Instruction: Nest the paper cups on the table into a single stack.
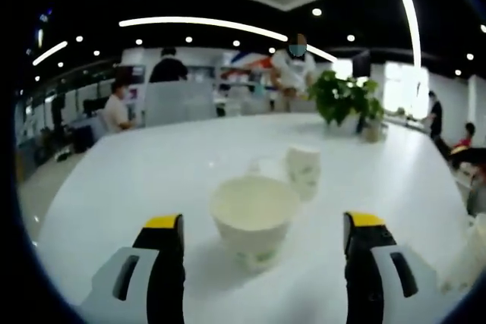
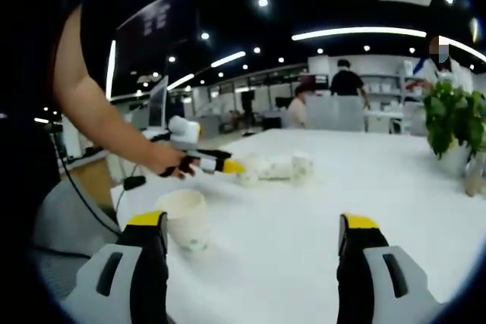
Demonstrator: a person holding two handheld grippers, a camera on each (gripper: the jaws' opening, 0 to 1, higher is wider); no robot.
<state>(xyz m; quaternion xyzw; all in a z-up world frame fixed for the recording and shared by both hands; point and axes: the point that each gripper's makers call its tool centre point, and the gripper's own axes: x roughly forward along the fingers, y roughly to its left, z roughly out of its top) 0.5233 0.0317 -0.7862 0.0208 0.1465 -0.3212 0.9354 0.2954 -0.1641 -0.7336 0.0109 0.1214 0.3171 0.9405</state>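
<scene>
Both tongs open and empty, cups still apart on the counter.

My left tongs (image 1: 263, 244) stand spread wide with nothing between them, and an upright paper cup (image 1: 254, 219) sits on the white counter (image 1: 152, 172) just ahead of their tips. Behind that cup stands a second cup (image 1: 304, 171), near it but not touching, with the potted plant (image 1: 345, 100) further back. My right tongs (image 2: 254, 252) are also open and hold nothing; in the right gripper view the near cup (image 2: 184, 218) stands just beyond their left jaw, and past it the other tongs reach toward pale cups (image 2: 277, 167) too blurred to count. I judge the stacking largely undone: no cup near my left tongs is nested yet.
</scene>
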